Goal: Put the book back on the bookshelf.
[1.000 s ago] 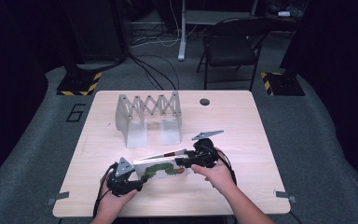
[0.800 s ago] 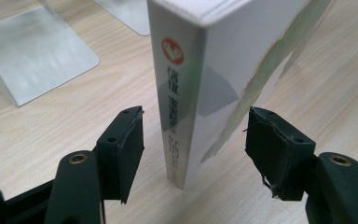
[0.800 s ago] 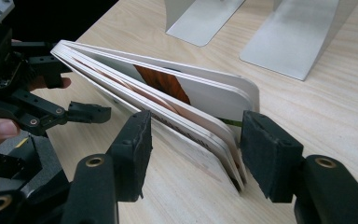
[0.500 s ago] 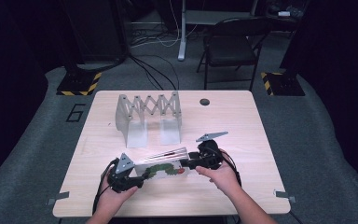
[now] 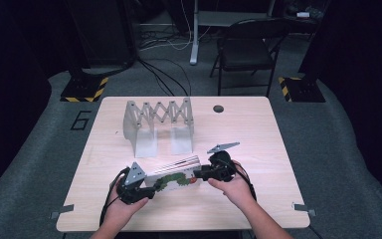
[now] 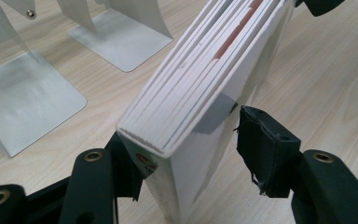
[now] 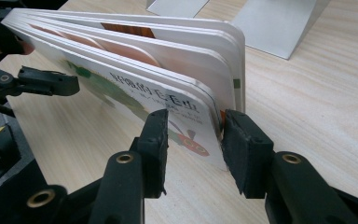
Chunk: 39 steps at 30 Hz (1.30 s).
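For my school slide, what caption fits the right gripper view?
Right gripper clamps one end of a thick-paged picture book over the wooden table.

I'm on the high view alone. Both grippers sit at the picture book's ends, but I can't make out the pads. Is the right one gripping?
Observer: Yes. The right gripper has just been closing, and its pads press the picture book at a lower corner.
Operator: And the left?
Observer: Not yet. The left gripper has just been closing too, with the book's end between its jaws, but one pad stands apart from the cover.
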Each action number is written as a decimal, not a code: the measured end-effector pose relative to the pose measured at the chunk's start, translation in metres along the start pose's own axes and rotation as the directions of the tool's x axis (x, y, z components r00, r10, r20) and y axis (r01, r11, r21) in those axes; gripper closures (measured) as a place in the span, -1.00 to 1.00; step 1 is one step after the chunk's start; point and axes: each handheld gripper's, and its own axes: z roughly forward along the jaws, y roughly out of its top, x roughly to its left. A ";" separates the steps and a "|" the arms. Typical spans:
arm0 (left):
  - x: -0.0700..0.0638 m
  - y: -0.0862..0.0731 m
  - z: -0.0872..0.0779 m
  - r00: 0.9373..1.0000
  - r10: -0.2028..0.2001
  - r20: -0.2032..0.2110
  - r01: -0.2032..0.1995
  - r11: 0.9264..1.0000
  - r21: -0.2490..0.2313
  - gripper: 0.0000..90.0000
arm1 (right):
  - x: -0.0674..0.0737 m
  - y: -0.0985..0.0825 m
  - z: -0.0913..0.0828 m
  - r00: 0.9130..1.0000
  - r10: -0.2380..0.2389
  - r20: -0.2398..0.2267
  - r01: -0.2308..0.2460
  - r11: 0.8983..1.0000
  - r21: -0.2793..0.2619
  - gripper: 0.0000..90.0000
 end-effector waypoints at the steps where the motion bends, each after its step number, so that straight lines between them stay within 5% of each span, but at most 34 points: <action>1: 0.000 0.000 0.000 1.000 0.000 0.001 0.000 1.000 0.003 0.00 | 0.000 0.000 0.000 1.000 0.003 0.006 -0.003 1.000 0.001 0.35; 7: 0.001 0.001 0.000 0.999 -0.035 0.024 0.035 0.999 0.003 0.04 | -0.002 0.002 0.003 1.000 0.008 0.011 -0.008 1.000 -0.010 0.35; 12: 0.001 0.003 0.002 1.000 -0.017 0.025 0.017 1.000 0.010 0.04 | -0.004 0.004 0.004 1.000 0.016 0.007 -0.016 1.000 -0.014 0.35; 26: 0.001 0.009 0.014 0.996 -0.041 0.085 0.043 0.999 -0.018 0.11 | -0.009 0.006 0.012 1.000 0.025 0.001 -0.025 0.999 -0.029 0.32; 39: -0.003 0.011 0.018 0.996 -0.012 0.092 0.012 1.000 0.006 0.20 | -0.009 0.009 0.014 1.000 0.028 -0.002 -0.028 0.999 -0.024 0.31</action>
